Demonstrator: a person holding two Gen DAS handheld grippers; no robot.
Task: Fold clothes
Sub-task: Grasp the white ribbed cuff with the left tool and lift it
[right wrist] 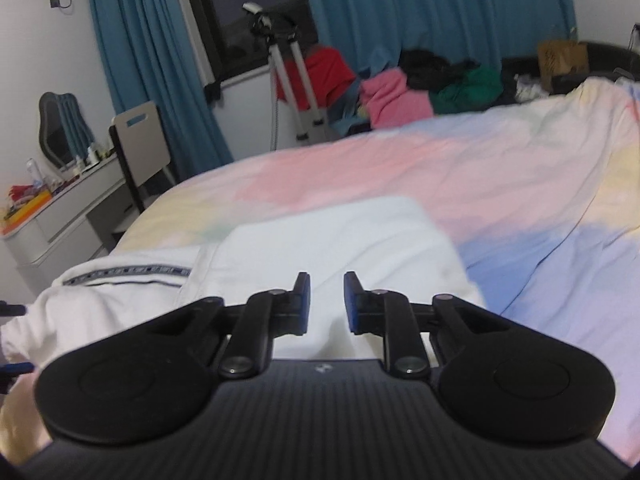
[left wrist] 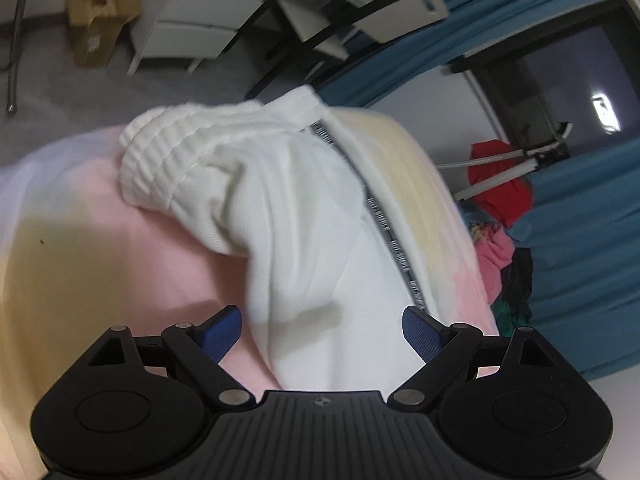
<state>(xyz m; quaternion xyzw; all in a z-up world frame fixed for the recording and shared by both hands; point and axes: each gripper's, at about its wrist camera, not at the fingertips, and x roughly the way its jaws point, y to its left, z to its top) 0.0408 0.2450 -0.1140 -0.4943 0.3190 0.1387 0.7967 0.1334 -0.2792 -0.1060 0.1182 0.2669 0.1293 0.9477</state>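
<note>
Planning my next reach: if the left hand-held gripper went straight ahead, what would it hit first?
Most likely the white garment on the bed; it lies directly ahead of the left hand-held gripper, though depth is unclear.

Cardboard box (left wrist: pixel 98 20), white drawers (left wrist: pixel 200 20), tripod (right wrist: pixel 292 76), blue curtains (right wrist: pixel 420 8).

Bedspread (right wrist: pixel 500 184) lies open beyond the white garment (right wrist: pixel 320 248).

Dim indoor light; motion blur; fisheye warp
</note>
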